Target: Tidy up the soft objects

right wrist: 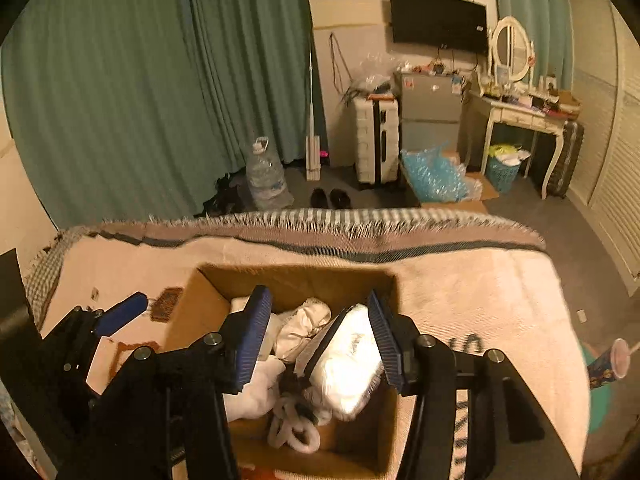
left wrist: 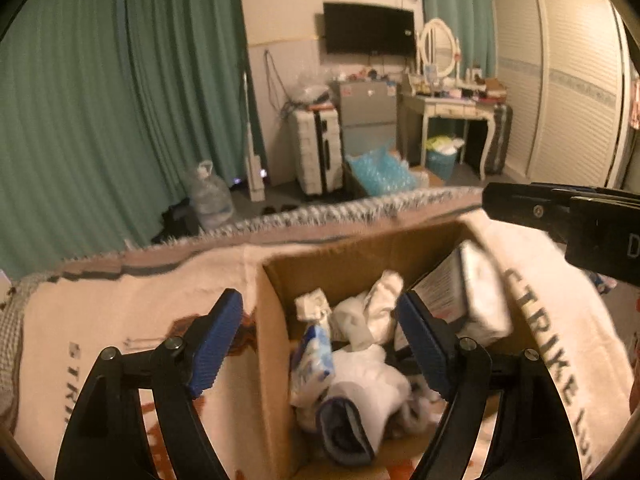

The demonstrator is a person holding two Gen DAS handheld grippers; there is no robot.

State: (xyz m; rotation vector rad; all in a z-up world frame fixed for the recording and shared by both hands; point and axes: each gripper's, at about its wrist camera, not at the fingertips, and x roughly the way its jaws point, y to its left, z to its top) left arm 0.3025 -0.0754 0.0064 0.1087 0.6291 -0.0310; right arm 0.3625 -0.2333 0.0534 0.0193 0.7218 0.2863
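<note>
Both my tools hang over the cardboard box (right wrist: 192, 304) on the blanket (right wrist: 480, 280), and both are empty. My right gripper (right wrist: 320, 340) has its jaws spread wide above the box's middle, nothing between them. My left gripper (left wrist: 320, 340) is spread just as wide, one finger out past the box's left wall, the other over the pile. Below me the box holds the soft things: white socks (left wrist: 372, 368), a blue-patterned packet (left wrist: 316, 352) by the left wall, a white wrapped pack (right wrist: 352, 360) leaning at the right wall. I'd say I'm between picks. Next I need something not yet boxed, though the blanket beyond shows nothing soft to fetch.
</note>
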